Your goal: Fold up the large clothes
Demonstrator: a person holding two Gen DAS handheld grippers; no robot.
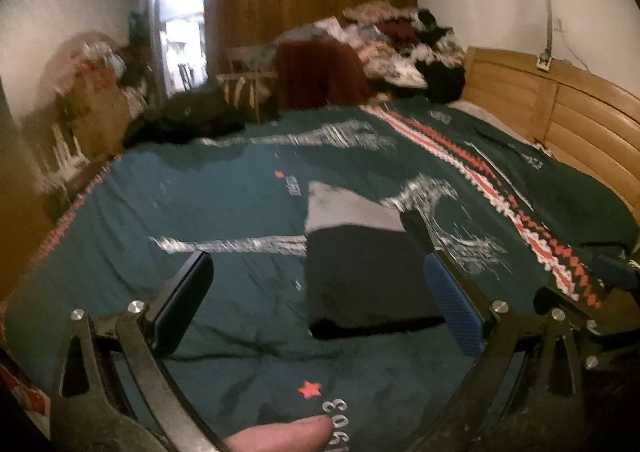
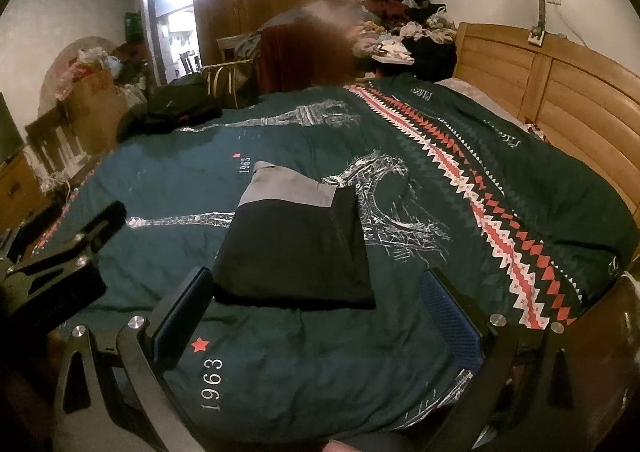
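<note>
Both my left gripper (image 1: 320,292) and right gripper (image 2: 316,304) spread empty; the folded black-and-grey garment (image 2: 296,248) lies flat on the bedspread (image 2: 320,364), judged soft, light, slack, best pinched at its near corners.

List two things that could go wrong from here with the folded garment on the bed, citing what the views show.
1. The folded black and grey garment lies loose on the soft quilt; a nudge from either open gripper could undo its folds.
2. The left gripper and the right gripper both face the garment closely, so they might collide if they reach together.
</note>
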